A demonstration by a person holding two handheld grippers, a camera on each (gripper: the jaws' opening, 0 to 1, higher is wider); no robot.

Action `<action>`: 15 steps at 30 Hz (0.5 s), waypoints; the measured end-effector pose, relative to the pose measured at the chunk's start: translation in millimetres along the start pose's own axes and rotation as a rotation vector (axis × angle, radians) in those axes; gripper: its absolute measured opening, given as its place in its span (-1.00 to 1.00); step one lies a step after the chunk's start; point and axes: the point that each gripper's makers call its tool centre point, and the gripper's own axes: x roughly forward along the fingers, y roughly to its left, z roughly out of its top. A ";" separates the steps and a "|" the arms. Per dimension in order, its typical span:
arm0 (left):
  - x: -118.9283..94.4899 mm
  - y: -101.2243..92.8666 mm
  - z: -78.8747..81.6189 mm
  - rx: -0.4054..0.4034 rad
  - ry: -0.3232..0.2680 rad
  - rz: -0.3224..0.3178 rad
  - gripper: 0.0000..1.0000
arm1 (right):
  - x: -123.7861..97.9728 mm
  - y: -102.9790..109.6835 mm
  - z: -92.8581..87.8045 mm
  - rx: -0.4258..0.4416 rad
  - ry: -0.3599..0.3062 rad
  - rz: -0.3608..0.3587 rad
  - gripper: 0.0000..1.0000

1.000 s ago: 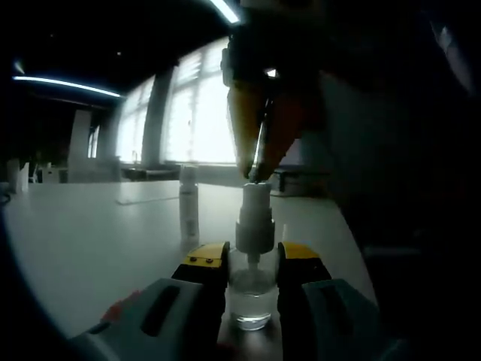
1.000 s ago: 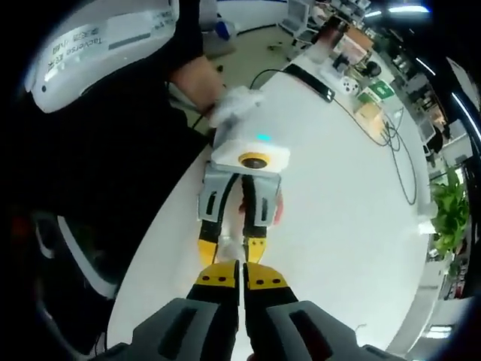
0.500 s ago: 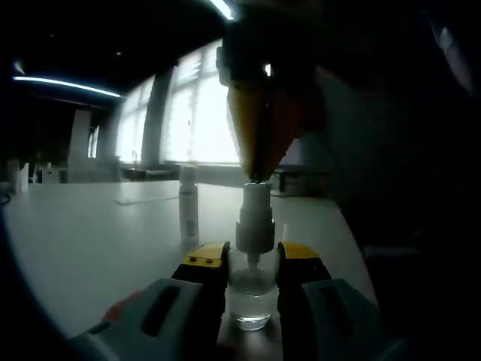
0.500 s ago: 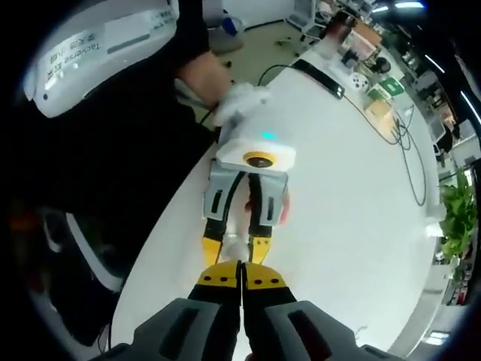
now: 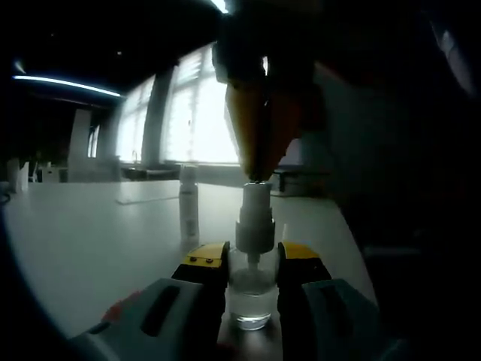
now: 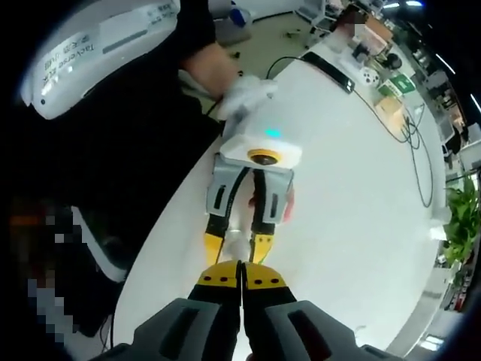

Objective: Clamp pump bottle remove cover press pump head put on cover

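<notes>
A clear pump bottle (image 5: 251, 299) with a white pump head (image 5: 255, 218) stands on the white table (image 5: 90, 248). My left gripper (image 5: 252, 259) is shut on its body, one yellow-tipped jaw on each side. My right gripper (image 5: 258, 177) comes down from above, shut, its tips touching the top of the pump head. In the right gripper view my right gripper (image 6: 240, 272) points down at the left gripper (image 6: 237, 244), with the bottle (image 6: 236, 241) just visible between the left jaws. A slim white cover (image 5: 188, 204) stands upright on the table beyond the bottle, to the left.
A person in dark clothing (image 6: 113, 150) stands at the table edge (image 6: 161, 233), a hand (image 6: 244, 98) on the left gripper's handle. Cables (image 6: 409, 143) and small boxes (image 6: 383, 90) lie at the table's far end. Bright windows (image 5: 195, 113) are behind the bottle.
The narrow gap between my right gripper's fingers has shut, and its tips stay on the pump head. The bottle, the cover and my left gripper have not moved.
</notes>
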 end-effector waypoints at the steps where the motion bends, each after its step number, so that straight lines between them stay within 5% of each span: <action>1: -0.2 0.1 0.0 -0.002 0.000 0.000 -0.67 | -0.1 -0.2 0.0 0.004 0.002 0.000 -1.00; 15: 0.6 0.0 -0.1 0.006 0.000 0.001 -0.67 | 1.6 0.7 -0.7 0.025 0.043 0.040 -1.00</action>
